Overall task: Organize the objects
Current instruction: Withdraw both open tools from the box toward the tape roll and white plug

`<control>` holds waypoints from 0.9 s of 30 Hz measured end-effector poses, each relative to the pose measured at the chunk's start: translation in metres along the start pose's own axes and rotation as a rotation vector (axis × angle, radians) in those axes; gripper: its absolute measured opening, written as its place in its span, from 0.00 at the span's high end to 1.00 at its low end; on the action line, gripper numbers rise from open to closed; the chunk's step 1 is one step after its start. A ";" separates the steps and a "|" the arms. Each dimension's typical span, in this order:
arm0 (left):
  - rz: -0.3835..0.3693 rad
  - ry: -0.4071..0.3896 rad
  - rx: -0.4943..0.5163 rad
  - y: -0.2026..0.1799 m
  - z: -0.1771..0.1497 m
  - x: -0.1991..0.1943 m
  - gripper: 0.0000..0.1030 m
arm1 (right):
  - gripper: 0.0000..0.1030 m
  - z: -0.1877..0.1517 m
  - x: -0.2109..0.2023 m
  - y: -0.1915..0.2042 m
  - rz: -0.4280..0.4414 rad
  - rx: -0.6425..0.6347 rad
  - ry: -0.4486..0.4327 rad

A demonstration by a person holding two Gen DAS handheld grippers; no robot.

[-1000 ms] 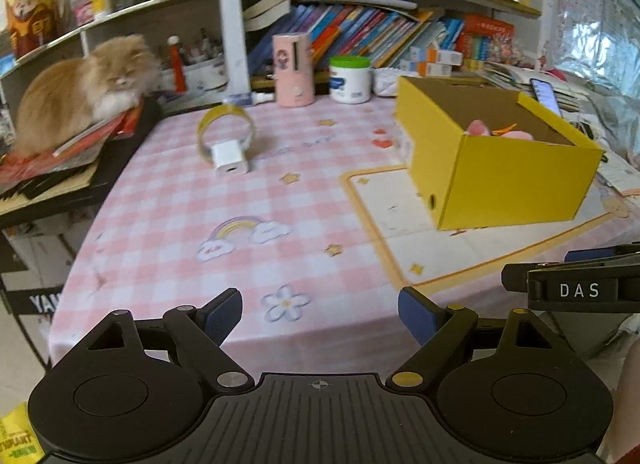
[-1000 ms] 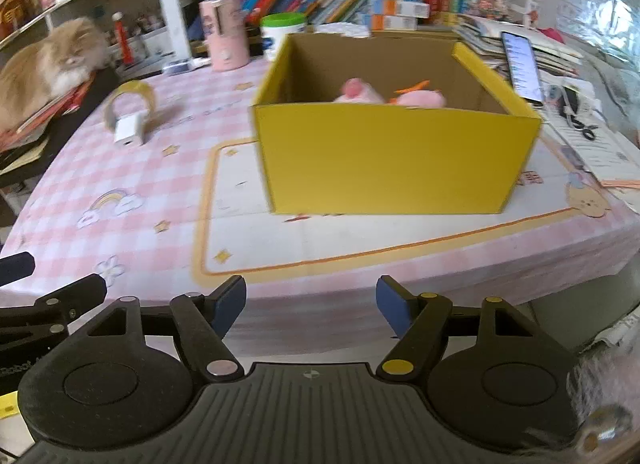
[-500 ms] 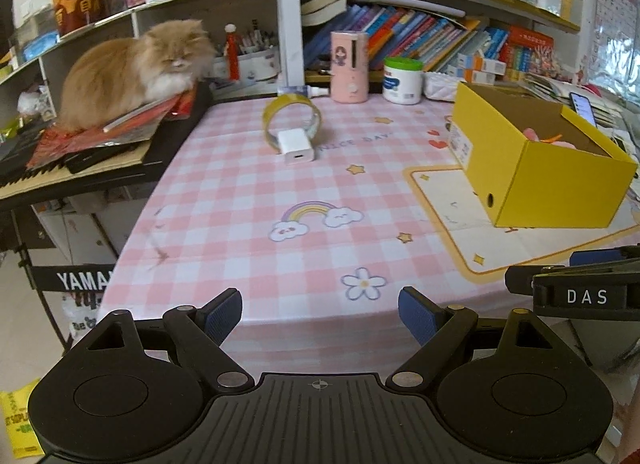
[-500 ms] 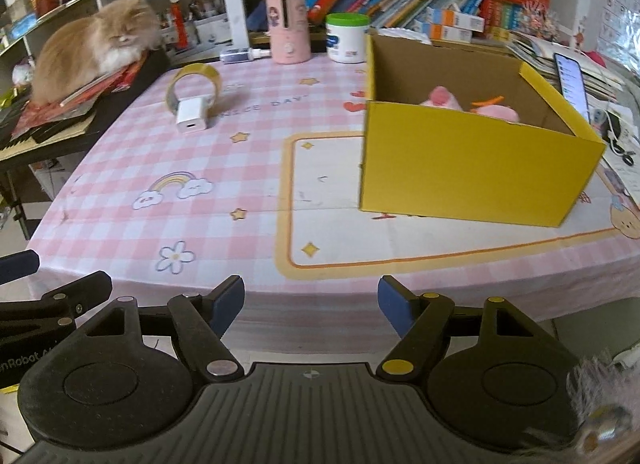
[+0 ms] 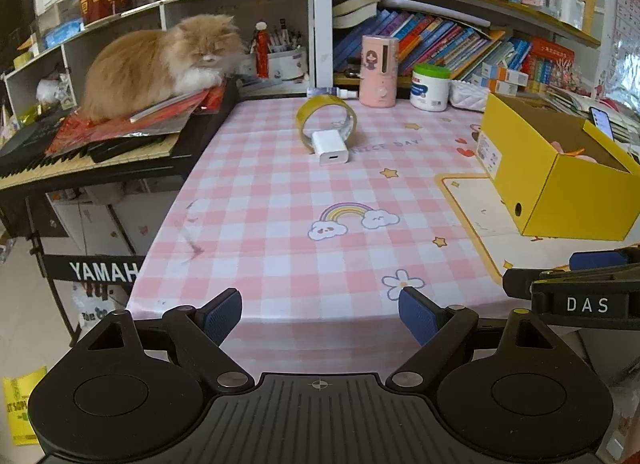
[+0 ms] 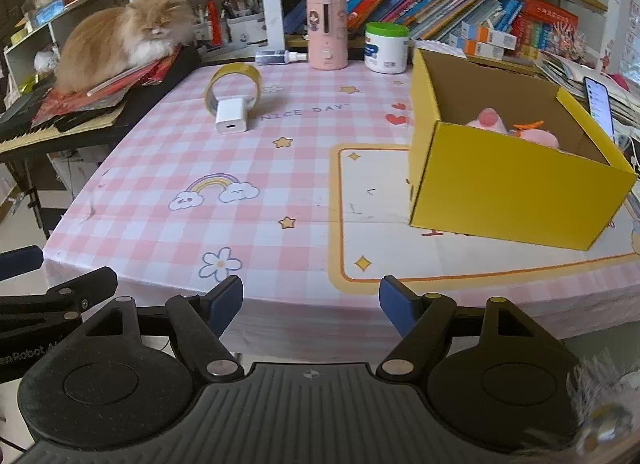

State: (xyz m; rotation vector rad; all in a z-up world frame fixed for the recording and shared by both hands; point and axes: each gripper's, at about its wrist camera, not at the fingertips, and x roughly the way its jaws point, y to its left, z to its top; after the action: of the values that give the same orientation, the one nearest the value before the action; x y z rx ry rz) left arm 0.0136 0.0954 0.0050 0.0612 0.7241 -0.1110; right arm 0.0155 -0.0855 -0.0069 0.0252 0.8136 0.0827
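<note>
A yellow cardboard box [image 6: 512, 188] stands on the right of the pink checked table [image 6: 256, 168], with pink soft things [image 6: 496, 124] inside; it also shows in the left wrist view [image 5: 560, 184]. A white charger block [image 6: 231, 117] lies against an upright roll of yellow tape [image 6: 236, 82] at the far left; both show in the left wrist view, charger [image 5: 330, 148] and tape [image 5: 325, 117]. My left gripper [image 5: 320, 314] and right gripper [image 6: 311, 300] are open and empty, both held off the table's near edge.
An orange cat [image 5: 160, 64] lies on papers on a keyboard [image 5: 72, 156] left of the table. A pink dispenser [image 6: 326, 37], a white jar [image 6: 386, 47] and a small bottle [image 6: 276, 57] stand at the back edge. Bookshelves rise behind. A phone [image 6: 598, 104] stands right of the box.
Both grippers have swung left and back from the table; the box has slid to the right in both views and the tape, charger and cat have come toward centre. Jaws stayed open.
</note>
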 end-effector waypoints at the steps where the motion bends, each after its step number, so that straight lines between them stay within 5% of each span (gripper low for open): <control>1: 0.001 0.000 -0.003 0.001 0.000 0.000 0.15 | 0.28 0.001 0.000 0.001 0.002 -0.004 0.000; 13: 0.035 0.030 -0.021 0.004 0.011 0.023 0.15 | 0.28 0.014 0.024 0.007 0.038 -0.041 0.020; 27: 0.074 0.054 -0.065 0.004 0.049 0.074 0.15 | 0.28 0.073 0.081 0.004 0.091 -0.085 0.035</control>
State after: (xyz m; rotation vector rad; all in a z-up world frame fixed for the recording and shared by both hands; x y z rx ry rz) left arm 0.1017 0.0891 -0.0077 0.0285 0.7781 -0.0152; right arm 0.1242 -0.0744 -0.0151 -0.0194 0.8434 0.2041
